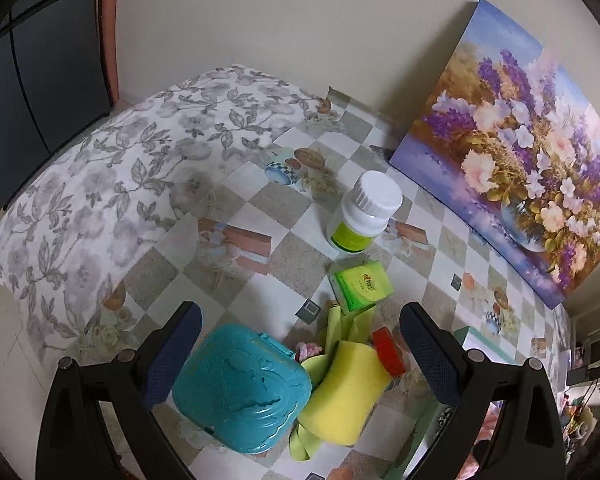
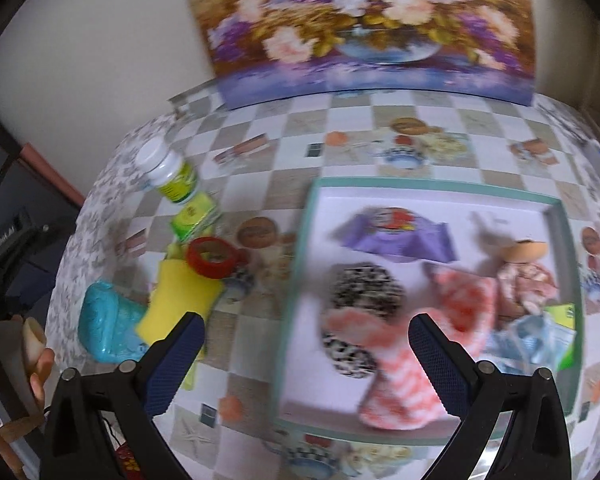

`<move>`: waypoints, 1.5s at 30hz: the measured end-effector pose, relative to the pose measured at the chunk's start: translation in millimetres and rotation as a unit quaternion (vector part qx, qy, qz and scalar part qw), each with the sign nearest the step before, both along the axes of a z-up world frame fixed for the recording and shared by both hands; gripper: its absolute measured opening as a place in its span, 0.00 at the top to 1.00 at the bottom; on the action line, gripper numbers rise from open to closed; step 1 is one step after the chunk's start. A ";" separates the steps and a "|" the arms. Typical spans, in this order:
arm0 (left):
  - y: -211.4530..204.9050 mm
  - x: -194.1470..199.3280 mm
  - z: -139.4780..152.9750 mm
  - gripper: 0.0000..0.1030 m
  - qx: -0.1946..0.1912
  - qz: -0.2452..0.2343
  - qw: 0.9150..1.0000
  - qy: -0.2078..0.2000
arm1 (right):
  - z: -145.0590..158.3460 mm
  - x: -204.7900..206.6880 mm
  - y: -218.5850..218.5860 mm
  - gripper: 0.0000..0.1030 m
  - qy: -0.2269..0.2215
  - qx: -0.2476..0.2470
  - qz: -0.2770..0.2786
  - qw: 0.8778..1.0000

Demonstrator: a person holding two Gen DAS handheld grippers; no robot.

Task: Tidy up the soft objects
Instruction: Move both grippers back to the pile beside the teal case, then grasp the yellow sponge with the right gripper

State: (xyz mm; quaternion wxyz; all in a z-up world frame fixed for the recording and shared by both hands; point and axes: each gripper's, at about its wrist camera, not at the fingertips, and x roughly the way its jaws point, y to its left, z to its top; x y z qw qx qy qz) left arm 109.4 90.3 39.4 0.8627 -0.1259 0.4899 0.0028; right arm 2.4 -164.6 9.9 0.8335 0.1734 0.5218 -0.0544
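Landmark: teal-rimmed tray (image 2: pixel 428 186) on the checkered table (image 1: pixel 260 216).

Left gripper (image 1: pixel 300 360): fingers apart, gripping nothing, hovering over the clutter pile left of the tray. Between the fingers in the left wrist view: teal plastic case (image 1: pixel 242 388), yellow sponge (image 1: pixel 344 392) touching the case's right side, light-green ribbon strips (image 1: pixel 340 326) running under the sponge, red tape roll (image 1: pixel 388 350) at the sponge's far corner. A small pink soft item (image 1: pixel 306 350) peeks out between case and sponge; too hidden to identify. Beyond the pile: green tissue pack (image 1: pixel 360 286), then a white bottle with green label (image 1: pixel 364 212), upright.

Right gripper (image 2: pixel 306 364): fingers apart, holding nothing, above the tray's near half. View is motion-blurred.

Inside the tray: pink-and-white chevron knit cloth (image 2: pixel 404 368) in the near middle, partly over a black-and-white patterned soft piece (image 2: pixel 364 288); purple pouch (image 2: pixel 396 236) toward the far side; small doll in a pink floral dress (image 2: pixel 526 276) at the right wall; light-blue crumpled packet (image 2: pixel 532 344) in the near-right corner, with a green item behind it, unclear.

Other: floral pillow (image 1: pixel 108 184) far left of the tray on the table, flower painting (image 1: pixel 532 152) leaning on the wall behind the tray. A hand (image 2: pixel 36 368) shows at the left edge of the right wrist view, holding the other gripper's handle.
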 end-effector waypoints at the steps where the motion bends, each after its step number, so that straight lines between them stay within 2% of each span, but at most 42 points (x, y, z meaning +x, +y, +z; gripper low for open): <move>1: -0.1 0.3 0.1 0.03 0.004 0.000 1.000 -0.001 | -2.4 4.1 6.0 0.00 0.002 0.006 0.006 1.000; 6: 0.6 4.6 -3.1 0.03 0.010 -0.007 1.000 0.003 | -14.0 18.9 29.0 0.00 0.012 0.031 0.020 0.999; 11: 0.9 13.5 -6.9 0.03 0.018 -0.020 1.000 0.011 | -22.9 32.2 48.8 0.00 0.020 0.036 0.029 0.999; 15: -2.2 23.4 -16.6 0.03 0.022 -0.044 0.998 0.035 | -34.2 43.1 59.5 0.00 0.033 0.043 0.031 0.998; 22: -6.1 36.8 -27.9 0.03 0.076 -0.061 0.993 0.062 | -54.1 59.8 74.9 0.00 0.052 0.061 0.033 0.996; 26: -1.8 44.1 -35.4 0.03 0.064 -0.058 0.993 0.079 | -67.0 68.2 82.0 0.00 0.066 0.063 0.035 0.995; 37: 0.1 57.8 -49.2 0.03 0.061 -0.054 0.991 0.103 | -93.5 80.1 87.7 0.01 0.091 0.106 0.032 0.990; 39: 0.7 57.7 -49.8 0.03 0.060 -0.055 0.991 0.105 | -93.8 80.6 89.0 0.05 0.090 0.111 0.035 0.989; 42: 1.9 57.4 -49.4 0.03 0.058 -0.054 0.991 0.105 | -92.1 80.8 92.5 0.18 0.088 0.112 0.045 0.989; 44: 2.2 57.0 -48.9 0.03 0.058 -0.054 0.991 0.105 | -91.9 81.5 96.9 0.32 0.087 0.120 0.056 0.987; 45: 2.0 56.8 -48.4 0.03 0.058 -0.054 0.991 0.104 | -91.9 81.4 98.7 0.35 0.087 0.122 0.060 0.987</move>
